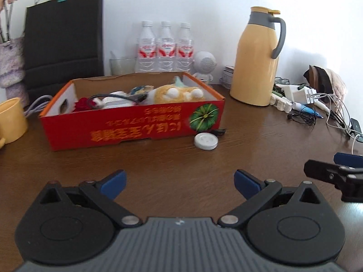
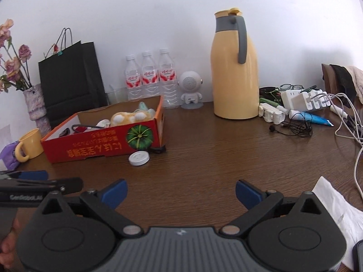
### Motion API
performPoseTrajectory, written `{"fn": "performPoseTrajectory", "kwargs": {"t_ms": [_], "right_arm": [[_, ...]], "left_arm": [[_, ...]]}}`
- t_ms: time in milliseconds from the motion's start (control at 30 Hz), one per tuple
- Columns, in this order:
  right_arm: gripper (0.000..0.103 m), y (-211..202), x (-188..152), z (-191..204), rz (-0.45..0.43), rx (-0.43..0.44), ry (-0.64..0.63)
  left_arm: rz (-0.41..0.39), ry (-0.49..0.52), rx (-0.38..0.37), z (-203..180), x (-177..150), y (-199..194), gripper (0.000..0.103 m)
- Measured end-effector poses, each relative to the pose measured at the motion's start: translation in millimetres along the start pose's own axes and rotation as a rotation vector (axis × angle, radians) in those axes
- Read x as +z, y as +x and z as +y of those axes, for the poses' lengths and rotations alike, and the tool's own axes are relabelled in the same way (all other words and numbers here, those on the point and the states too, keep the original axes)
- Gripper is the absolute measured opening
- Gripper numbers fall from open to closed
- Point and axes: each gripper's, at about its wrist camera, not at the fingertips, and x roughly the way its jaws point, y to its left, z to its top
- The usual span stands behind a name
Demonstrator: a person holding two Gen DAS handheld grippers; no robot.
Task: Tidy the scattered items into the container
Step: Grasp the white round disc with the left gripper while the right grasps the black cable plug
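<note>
A red cardboard box (image 1: 127,128) (image 2: 90,148) stands on the brown table, holding a yellow plush toy (image 1: 179,94) (image 2: 128,117), a dark cable and a red item. A round white lid (image 1: 206,141) (image 2: 138,158) lies on the table against the box's front right corner, beside a small black object (image 1: 219,132) (image 2: 158,149). My left gripper (image 1: 180,184) hovers open and empty over bare table, well short of the box. My right gripper (image 2: 181,192) is open and empty too, to the right of the left one, whose finger shows at the left edge.
Behind the box stand three water bottles (image 1: 165,47), a glass, a white robot-shaped speaker (image 2: 190,89) and a black paper bag (image 1: 63,43). A tall yellow thermos jug (image 2: 234,68) stands right of them. Chargers, cables and earphones (image 2: 297,129) crowd the right. A yellow mug (image 2: 30,144) sits left; white paper (image 2: 335,208) lies near right.
</note>
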Motion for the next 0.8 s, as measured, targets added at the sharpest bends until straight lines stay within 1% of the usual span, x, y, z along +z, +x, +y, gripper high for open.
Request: {"fn": "performPoseTrajectory", "kwargs": {"t_ms": [33, 67, 100, 133, 167, 200, 233, 300, 367, 400, 433, 567, 667, 800], "right_arm": [[0.102, 2.3, 2.7, -5.0, 0.001, -0.002, 0.017], [0.102, 5.6, 6.1, -11.2, 0.003, 0.002, 0.041], [0.102, 8.8, 8.2, -16.1, 0.003, 0.011, 0.065], [0.102, 11.9, 8.7, -20.4, -0.003, 0.022, 0.085], [0.102, 14.5, 8.0, -23.8, -0.01, 0.025, 0.102], [0.102, 18.7, 8.1, -26.9, -0.013, 0.017, 0.123], [0.102, 22.6, 8.6, -28.6, -0.011, 0.013, 0.136], [0.102, 30.0, 9.3, -29.1, -0.002, 0.021, 0.141], [0.102, 38.4, 11.3, -26.5, 0.018, 0.025, 0.125], [0.102, 42.5, 12.7, -24.5, 0.025, 0.025, 0.118], [0.102, 45.5, 13.6, -23.2, 0.028, 0.027, 0.111], [0.101, 58.2, 18.4, -15.6, 0.051, 0.018, 0.079], [0.099, 71.7, 19.4, -4.0, 0.088, 0.022, 0.024], [0.096, 99.3, 26.0, 20.0, 0.121, 0.052, -0.035]], "left_arm": [[0.003, 0.008, -0.003, -6.9, 5.6, 16.5, 0.103], [0.022, 0.021, 0.006, -13.8, 11.0, 35.5, 0.103], [0.045, 0.029, 0.012, -18.5, 15.4, 51.1, 0.096], [0.071, 0.035, 0.008, -22.6, 20.5, 69.9, 0.085], [0.091, 0.037, 0.009, -25.1, 24.5, 85.4, 0.078], [0.106, 0.037, 0.011, -27.8, 28.1, 97.7, 0.066], [0.119, 0.033, 0.008, -29.5, 31.2, 107.0, 0.063], [0.126, 0.03, -0.02, -32.2, 36.4, 119.7, 0.064], [0.135, 0.033, -0.008, -35.3, 38.8, 126.0, 0.062], [0.129, 0.039, -0.01, -36.9, 39.4, 126.5, 0.046], [0.121, 0.051, -0.007, -37.7, 38.6, 125.8, 0.04], [0.115, 0.077, -0.001, -30.9, 31.2, 112.6, 0.04], [0.12, 0.007, 0.009, -4.3, 21.8, 83.9, 0.04], [0.064, -0.082, 0.044, 37.4, 8.2, 30.7, 0.04]]}}
